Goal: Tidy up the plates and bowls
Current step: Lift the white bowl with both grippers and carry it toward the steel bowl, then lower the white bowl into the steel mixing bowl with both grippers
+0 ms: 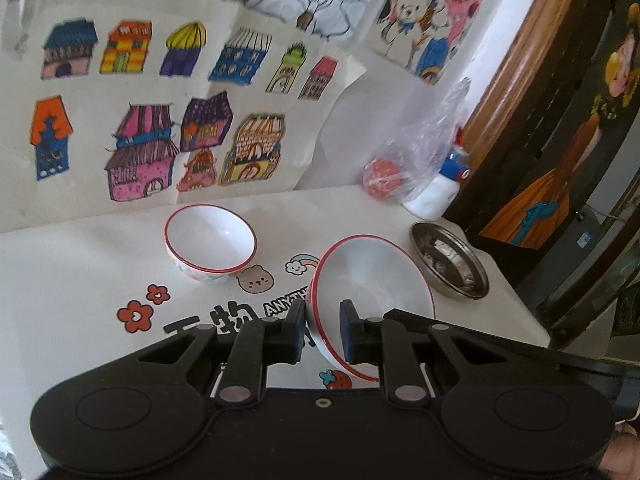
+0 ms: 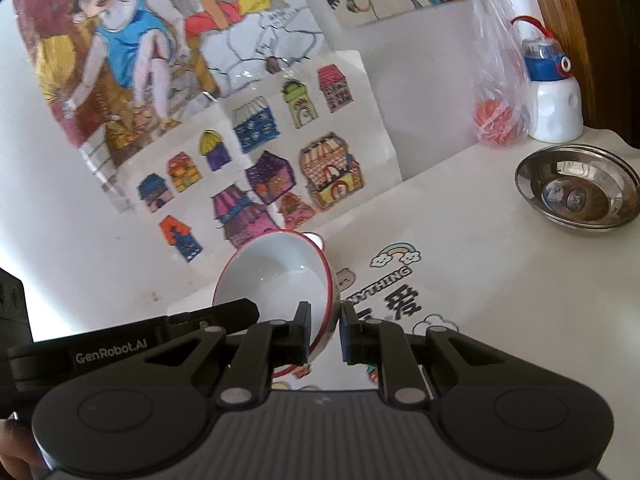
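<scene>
On the printed white worktop (image 1: 80,272), a glossy round ceramic bowl (image 1: 210,246) with a red rim stood upright at left. The left gripper (image 1: 322,330) and right gripper (image 2: 325,332) each pinched the wall of one tilted red-rimmed bowl (image 1: 372,276), jaws closed on it, its base hidden. At right sat a shiny steel dish (image 1: 450,264), contents unclear.

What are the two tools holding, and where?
Both tools, left tool and right tool, pinch one red-rimmed bowl by its rim, on opposite sides.
</scene>
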`<move>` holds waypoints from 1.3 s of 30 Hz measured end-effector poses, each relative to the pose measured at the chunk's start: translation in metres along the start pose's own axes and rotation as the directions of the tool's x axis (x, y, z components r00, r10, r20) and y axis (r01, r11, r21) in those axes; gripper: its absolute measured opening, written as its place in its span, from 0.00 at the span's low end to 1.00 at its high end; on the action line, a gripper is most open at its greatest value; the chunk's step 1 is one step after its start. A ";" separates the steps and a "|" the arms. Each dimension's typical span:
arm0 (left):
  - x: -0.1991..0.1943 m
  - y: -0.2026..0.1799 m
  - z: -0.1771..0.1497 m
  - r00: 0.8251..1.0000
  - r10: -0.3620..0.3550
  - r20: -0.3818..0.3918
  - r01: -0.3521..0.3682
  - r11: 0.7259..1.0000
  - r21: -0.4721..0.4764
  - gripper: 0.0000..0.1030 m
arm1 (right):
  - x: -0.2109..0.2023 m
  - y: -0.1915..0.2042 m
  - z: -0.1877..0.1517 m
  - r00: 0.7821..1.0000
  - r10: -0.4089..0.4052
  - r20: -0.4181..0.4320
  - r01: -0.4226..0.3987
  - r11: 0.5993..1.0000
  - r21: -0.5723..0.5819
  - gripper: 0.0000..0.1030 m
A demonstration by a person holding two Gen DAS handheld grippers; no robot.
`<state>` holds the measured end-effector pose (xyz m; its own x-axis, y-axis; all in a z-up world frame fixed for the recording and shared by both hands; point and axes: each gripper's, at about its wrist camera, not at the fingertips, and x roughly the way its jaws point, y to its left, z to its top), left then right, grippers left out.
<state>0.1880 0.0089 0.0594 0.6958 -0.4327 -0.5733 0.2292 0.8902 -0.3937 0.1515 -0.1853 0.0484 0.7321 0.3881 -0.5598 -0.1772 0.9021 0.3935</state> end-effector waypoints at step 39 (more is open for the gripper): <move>-0.090 0.013 -0.098 0.996 -0.029 -0.087 0.027 0.999 -0.020 0.18 | -0.042 0.035 -0.098 0.976 -0.020 -0.217 0.003 0.997 -0.078 0.16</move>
<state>0.0619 0.0453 0.0352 0.6273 -0.4691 -0.6217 0.2345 0.8750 -0.4236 0.0503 -0.1510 0.0144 0.5750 0.4014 -0.7129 -0.2254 0.9154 0.3336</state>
